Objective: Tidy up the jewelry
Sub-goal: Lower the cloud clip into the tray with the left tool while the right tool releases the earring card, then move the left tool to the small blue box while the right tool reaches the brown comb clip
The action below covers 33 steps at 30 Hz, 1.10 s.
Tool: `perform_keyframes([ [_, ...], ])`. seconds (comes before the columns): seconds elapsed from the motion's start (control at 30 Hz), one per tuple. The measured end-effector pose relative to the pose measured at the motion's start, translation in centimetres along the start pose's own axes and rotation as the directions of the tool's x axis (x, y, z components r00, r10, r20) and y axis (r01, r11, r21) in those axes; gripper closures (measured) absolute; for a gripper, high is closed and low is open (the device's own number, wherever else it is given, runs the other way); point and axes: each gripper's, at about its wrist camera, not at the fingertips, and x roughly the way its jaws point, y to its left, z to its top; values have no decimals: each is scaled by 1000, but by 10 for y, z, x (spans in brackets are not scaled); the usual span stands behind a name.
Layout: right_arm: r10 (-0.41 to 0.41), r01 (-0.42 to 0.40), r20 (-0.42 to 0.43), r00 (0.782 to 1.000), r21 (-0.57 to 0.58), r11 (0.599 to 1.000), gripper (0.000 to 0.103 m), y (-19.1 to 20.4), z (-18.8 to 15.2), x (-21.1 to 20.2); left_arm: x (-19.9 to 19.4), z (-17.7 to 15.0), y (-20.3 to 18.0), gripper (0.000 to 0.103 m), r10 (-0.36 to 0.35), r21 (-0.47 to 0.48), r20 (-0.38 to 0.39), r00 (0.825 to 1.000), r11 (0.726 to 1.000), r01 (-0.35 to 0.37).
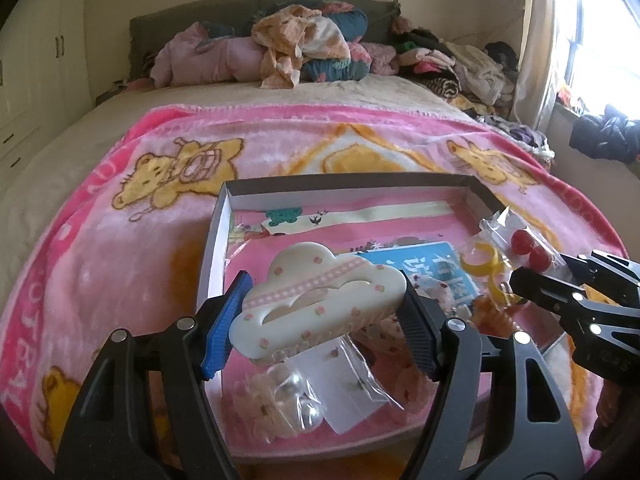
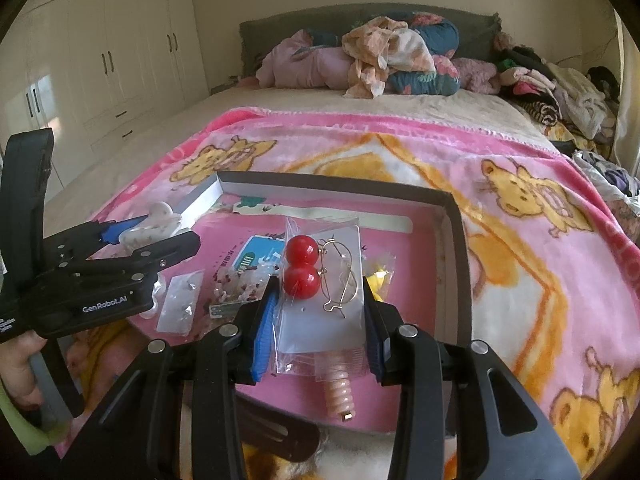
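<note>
Both claws carry loads over the shallow box: your left claw clamps the cloud hair clip, your right claw pinches the bagged red-bead earrings; lower each onto bare pink lining inside the box before releasing.

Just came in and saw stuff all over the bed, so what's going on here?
A person is sorting jewelry with a handheld gripper in each hand. The left gripper is clamped on a cream cloud-shaped hair claw; the right gripper grips a clear packet of red ball earrings. Both hang over a shallow box on the pink bear blanket, with more packets inside.
</note>
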Motion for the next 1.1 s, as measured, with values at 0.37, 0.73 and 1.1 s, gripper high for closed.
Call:
perform_keyframes([
  [0.37,10,-12,-63,998,-23,1000,66,9,-3,27,17,-4,2,41,-3,7,-48,999,1000,3],
  [0.73,8,-8,-21,1000,-9,1000,54,7,-13,13,19,-9,2,41,2,0,-54,999,1000,-2],
  [1.1,-27,26,41,999,35,999,42,-4,-22,-23,4,-10,4,26,27,-21,-23,999,999,-27],
])
